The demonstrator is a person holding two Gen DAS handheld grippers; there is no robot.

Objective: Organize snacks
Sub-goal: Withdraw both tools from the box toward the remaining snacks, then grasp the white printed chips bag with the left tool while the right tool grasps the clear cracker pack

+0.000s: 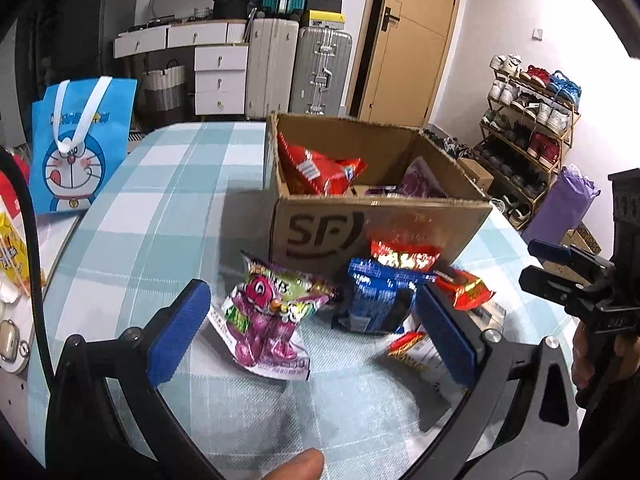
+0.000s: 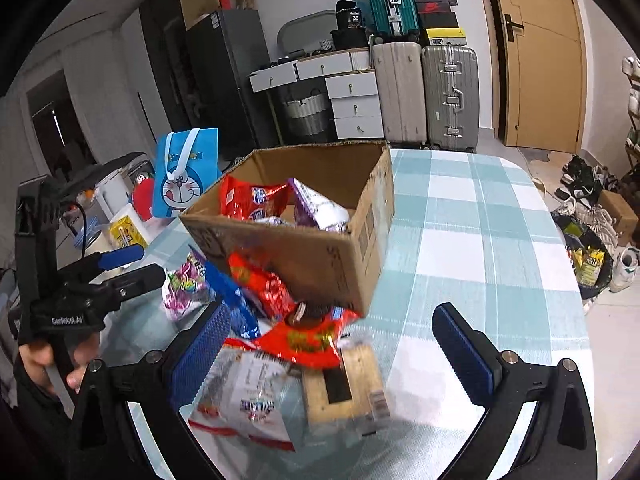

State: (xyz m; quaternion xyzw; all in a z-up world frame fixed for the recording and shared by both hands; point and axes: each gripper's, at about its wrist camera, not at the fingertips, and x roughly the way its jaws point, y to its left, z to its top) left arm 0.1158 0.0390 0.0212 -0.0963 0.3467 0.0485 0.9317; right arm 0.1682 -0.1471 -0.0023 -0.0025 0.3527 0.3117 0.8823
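A cardboard box (image 1: 380,236) marked SF stands on the checked table and holds a red bag (image 1: 320,168) and a purple bag (image 1: 420,180). In front of it lie a pink-and-green candy bag (image 1: 268,312), a blue bag (image 1: 372,296) and red bags (image 1: 404,258). My left gripper (image 1: 312,332) is open, its jaws on either side of the candy and blue bags, just above them. My right gripper (image 2: 332,344) is open over a red bag (image 2: 308,340), a white bag (image 2: 248,396) and a tan packet (image 2: 344,384). The box also shows in the right wrist view (image 2: 320,252).
A blue Doraemon bag (image 1: 76,148) stands at the table's left, with yellow packets (image 1: 12,256) near it. Suitcases (image 1: 296,68), drawers and a door are behind. A shoe rack (image 1: 524,128) stands at the right. The table (image 2: 480,232) extends right of the box.
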